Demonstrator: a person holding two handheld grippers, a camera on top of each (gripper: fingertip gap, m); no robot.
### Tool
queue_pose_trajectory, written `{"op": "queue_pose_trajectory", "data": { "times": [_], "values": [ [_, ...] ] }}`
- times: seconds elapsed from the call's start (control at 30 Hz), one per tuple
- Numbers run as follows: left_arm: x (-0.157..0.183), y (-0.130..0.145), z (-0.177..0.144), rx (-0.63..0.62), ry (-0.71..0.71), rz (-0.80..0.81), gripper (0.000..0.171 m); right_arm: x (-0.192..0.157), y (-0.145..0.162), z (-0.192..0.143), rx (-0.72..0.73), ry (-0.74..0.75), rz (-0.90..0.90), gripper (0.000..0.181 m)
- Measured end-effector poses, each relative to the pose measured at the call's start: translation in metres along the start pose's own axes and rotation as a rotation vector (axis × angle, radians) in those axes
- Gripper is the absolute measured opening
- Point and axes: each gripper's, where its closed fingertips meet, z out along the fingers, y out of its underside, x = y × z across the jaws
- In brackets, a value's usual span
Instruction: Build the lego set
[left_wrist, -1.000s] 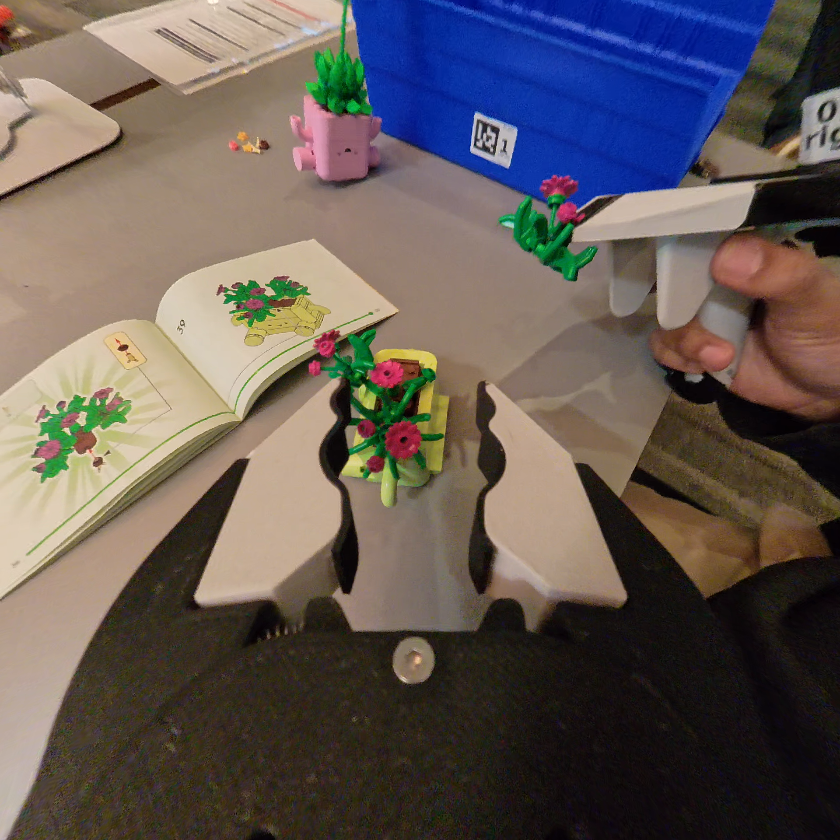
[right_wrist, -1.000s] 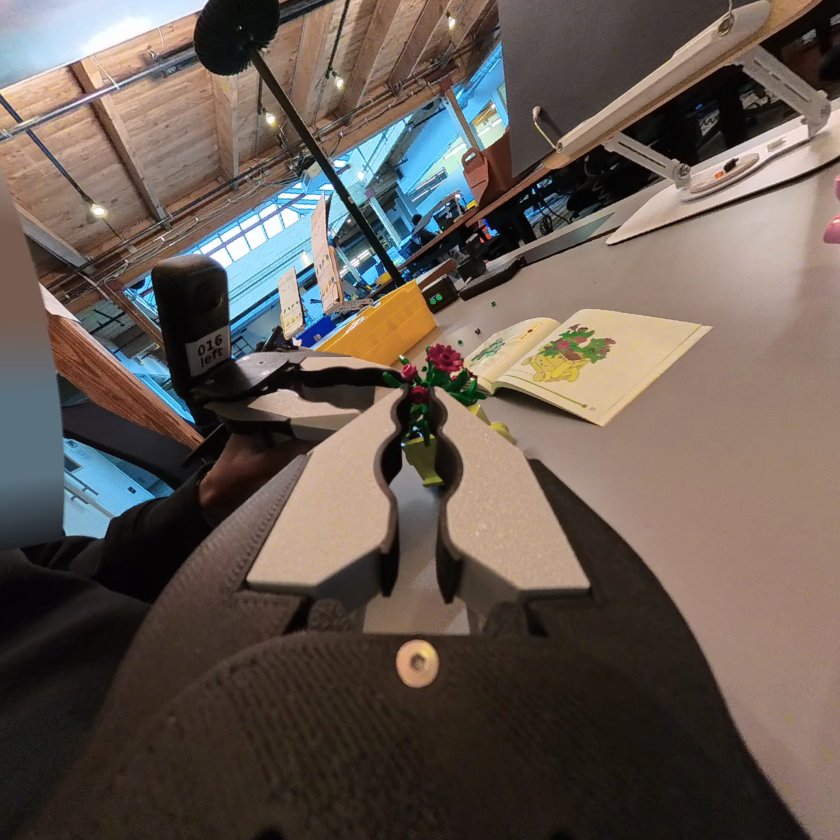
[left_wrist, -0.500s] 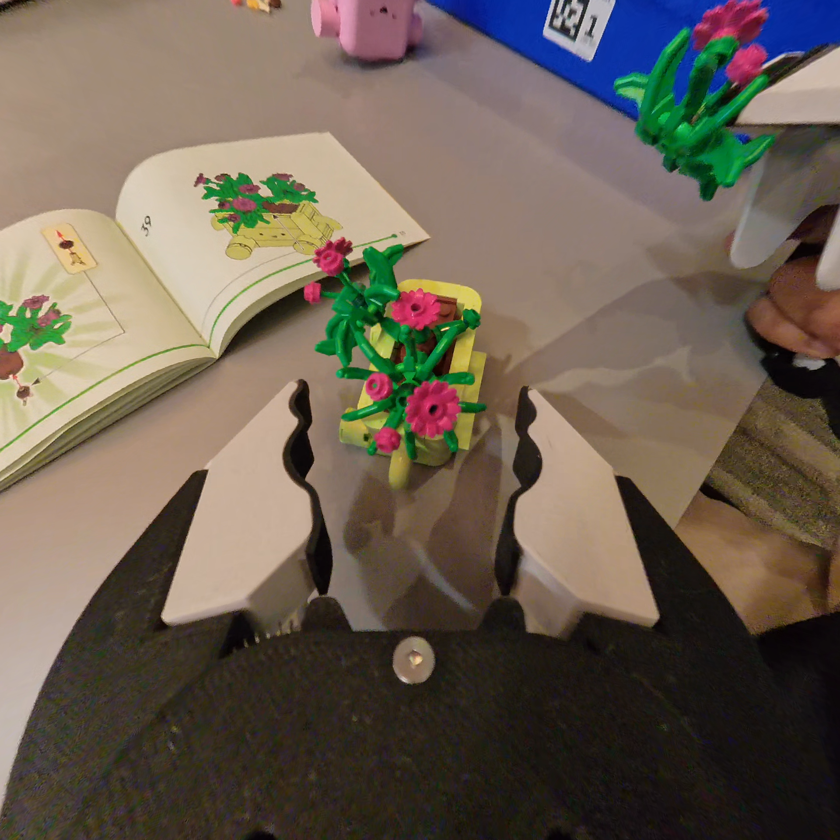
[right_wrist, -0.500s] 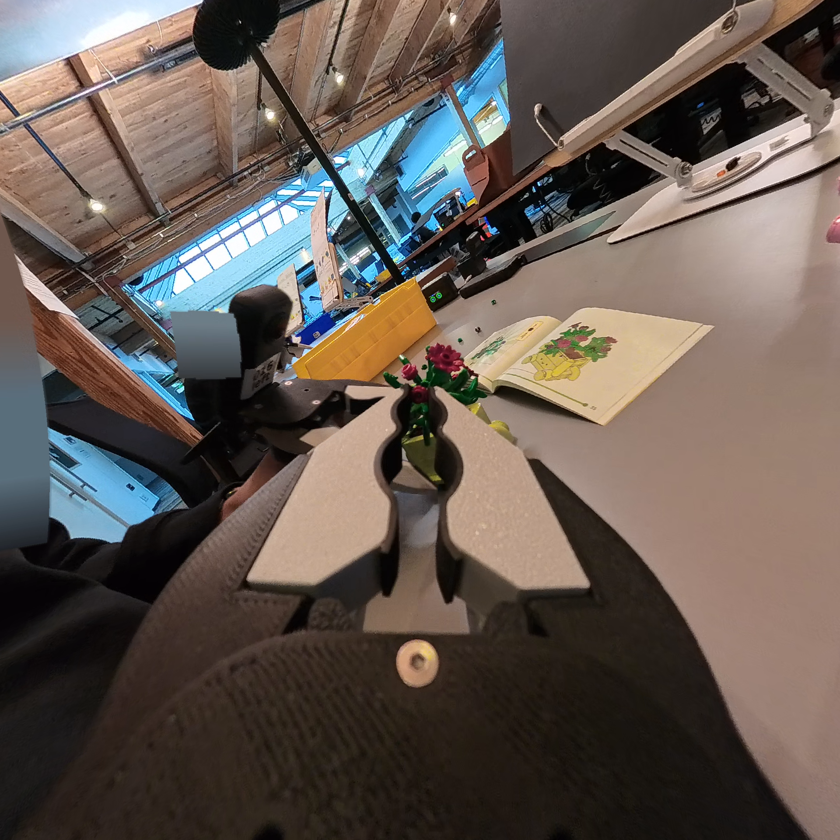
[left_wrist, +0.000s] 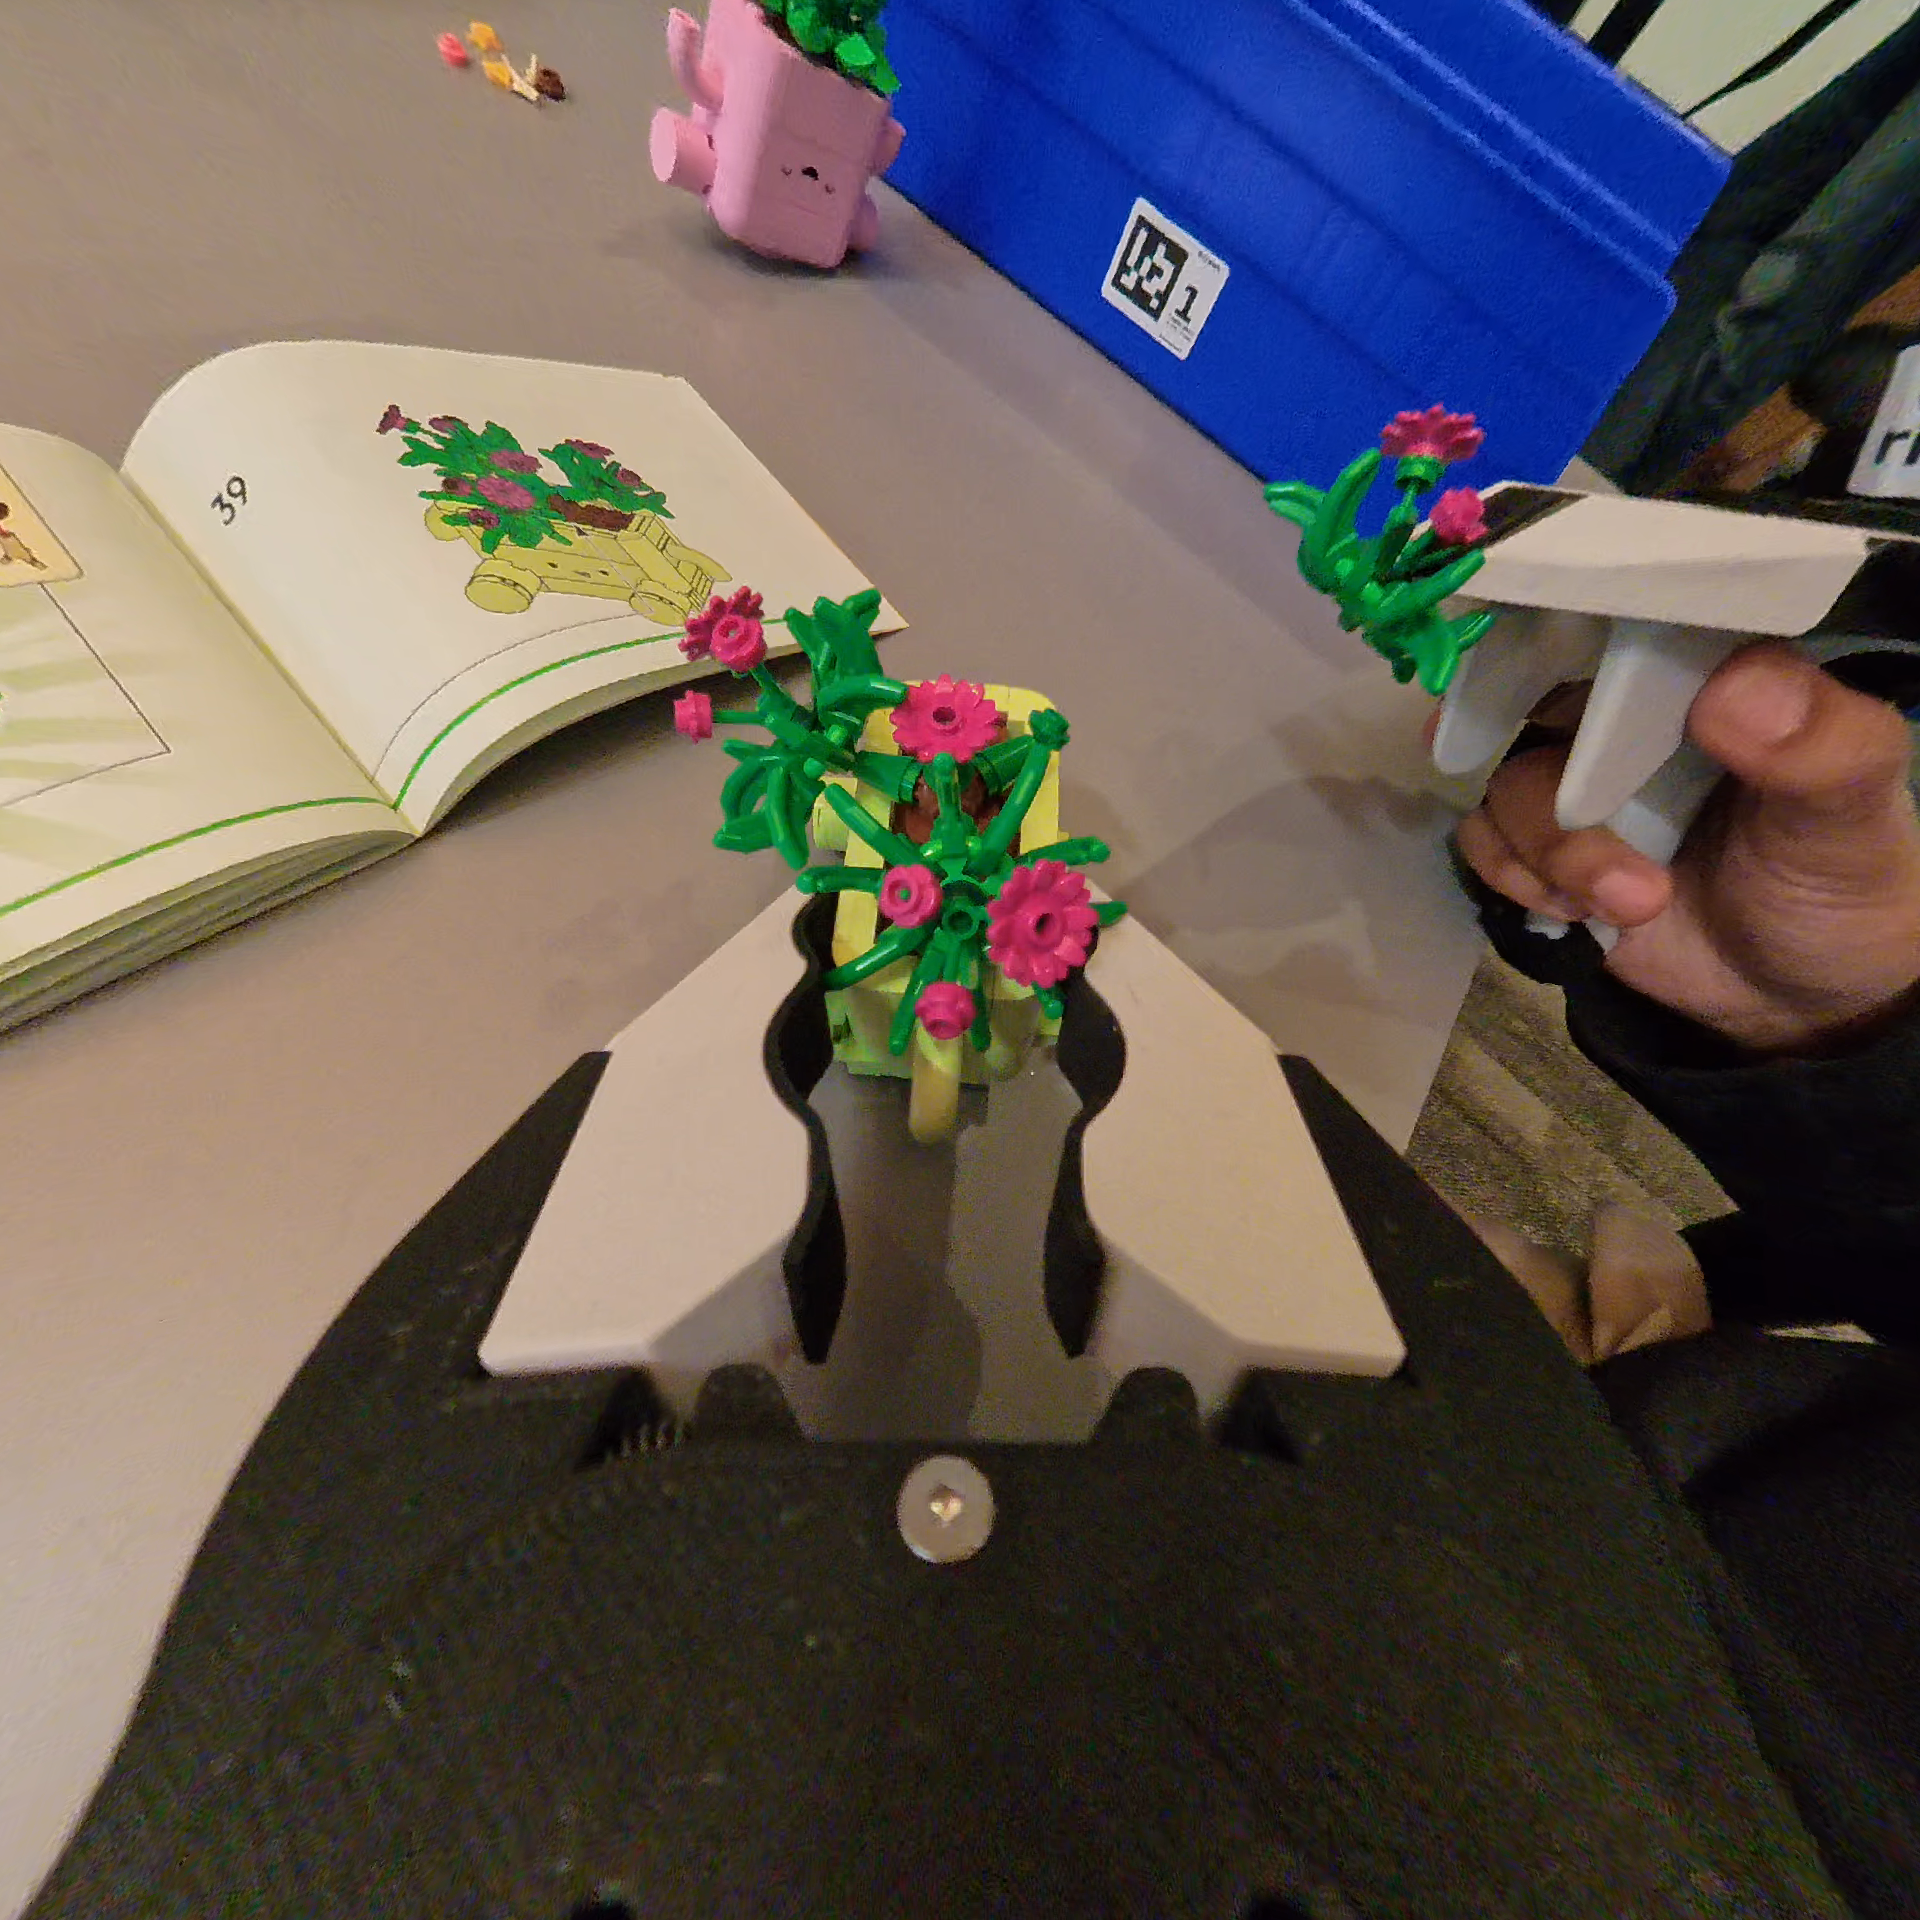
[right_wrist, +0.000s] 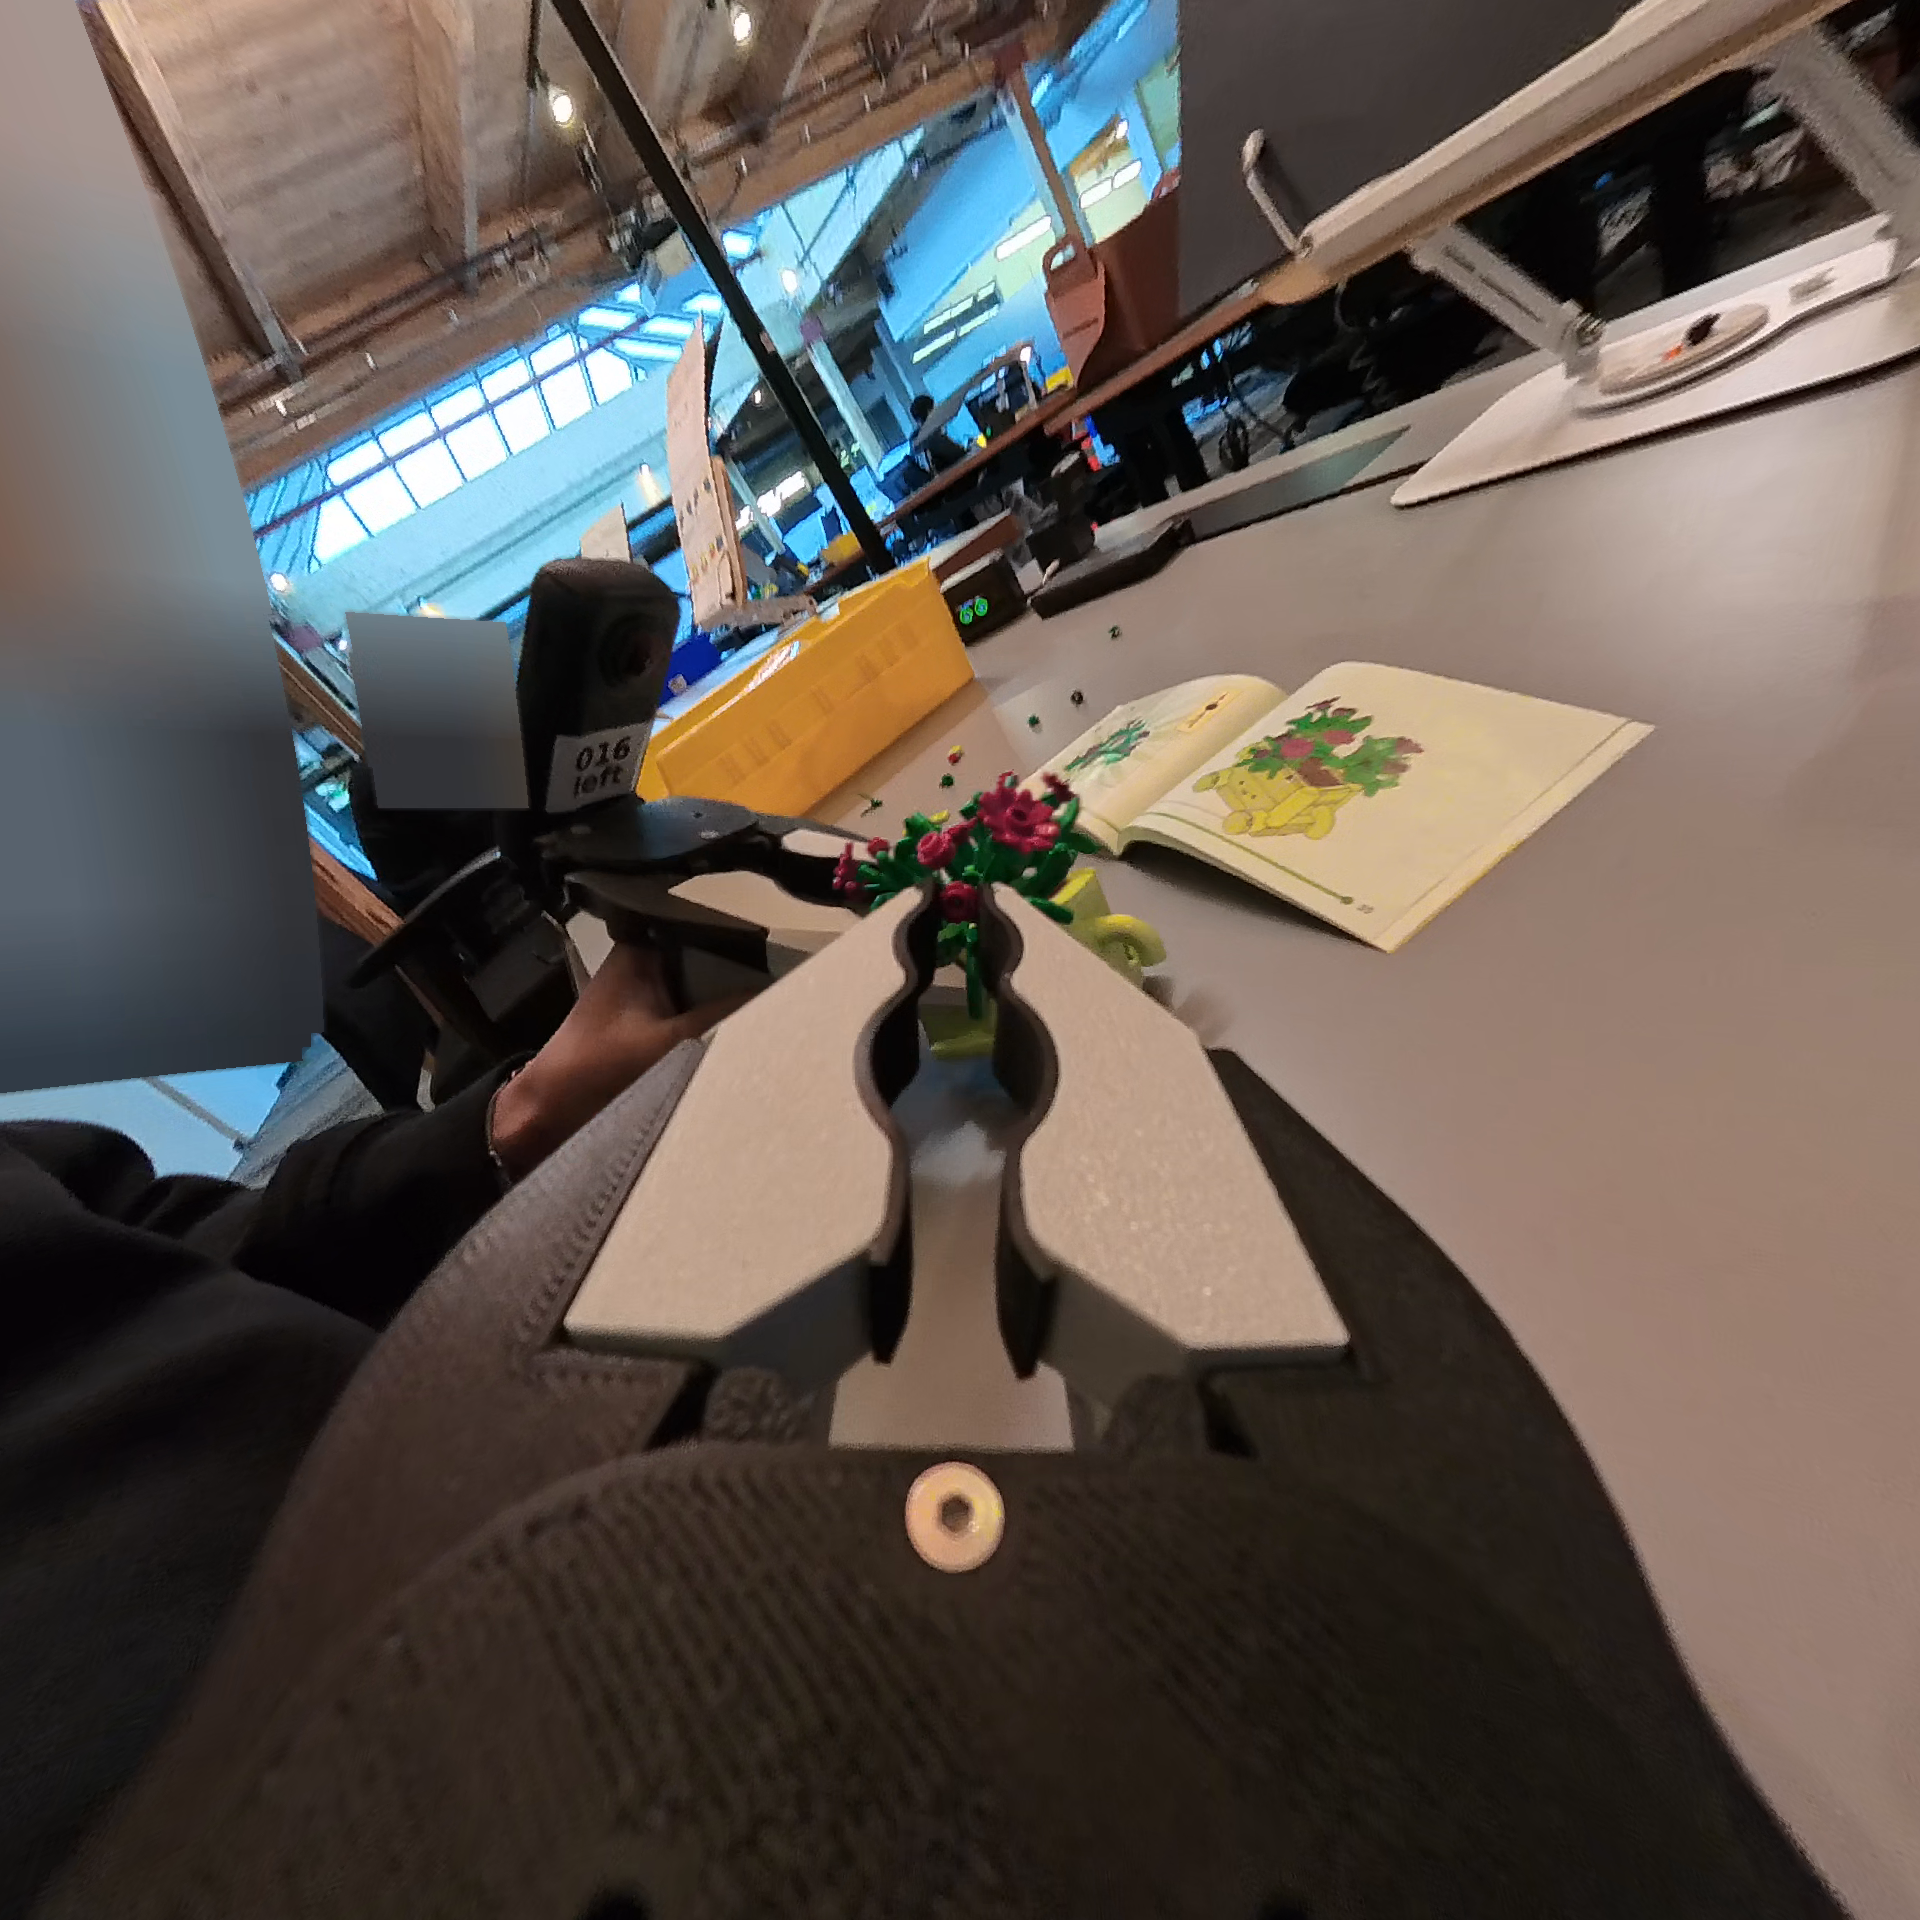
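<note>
A yellow-green lego cart full of green stems and pink flowers stands on the grey table. My left gripper has its fingers closed against the cart's near end, one on each side. My right gripper is shut on a green flower sprig with pink blooms. In the left wrist view the right gripper holds that sprig in the air, up and to the right of the cart and apart from it. In the right wrist view the cart sits just beyond the sprig.
An open instruction booklet lies left of the cart. A pink lego pot and a blue bin stand behind, with several loose pieces nearby. A yellow bin is farther off. The table edge runs along the right. Tip to tip, the grippers are about 9 cm apart. The pink lego pot is about 25 cm from both grippers' fingertips.
My left gripper moved forward and closed from wide open onto the cart. My right gripper kept hold of the sprig and stayed to the cart's right.
</note>
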Motion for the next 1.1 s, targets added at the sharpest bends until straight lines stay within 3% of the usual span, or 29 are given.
{"op": "queue_pose_trajectory", "data": {
  "times": [0.13, 0.27, 0.5, 0.67, 0.83, 1.1],
  "values": [
    [0.001, 0.004, 0.004, -0.039, 0.0, 0.01, 0.038, 0.0, 0.011, 0.012, -0.094, 0.01, 0.0, 0.004],
    [0.002, 0.007, 0.006, -0.059, -0.037, 0.062, 0.038, 0.009, 0.023, 0.022, -0.183, 0.011, 0.112, 0.005],
    [0.001, 0.007, 0.006, -0.056, -0.03, 0.047, 0.039, 0.012, 0.013, 0.033, -0.105, -0.113, 0.396, 0.005],
    [0.003, 0.005, 0.005, -0.045, 0.012, 0.015, 0.039, 0.009, 0.019, 0.042, -0.139, -0.121, 0.417, 0.005],
    [0.002, 0.004, 0.004, -0.034, 0.032, -0.011, 0.038, 0.009, 0.018, 0.046, -0.115, -0.166, 0.551, 0.005],
    [0.002, 0.003, 0.004, -0.027, 0.045, -0.03, 0.039, 0.013, 0.021, 0.05, -0.134, -0.125, 0.522, 0.005]
  ]
}}
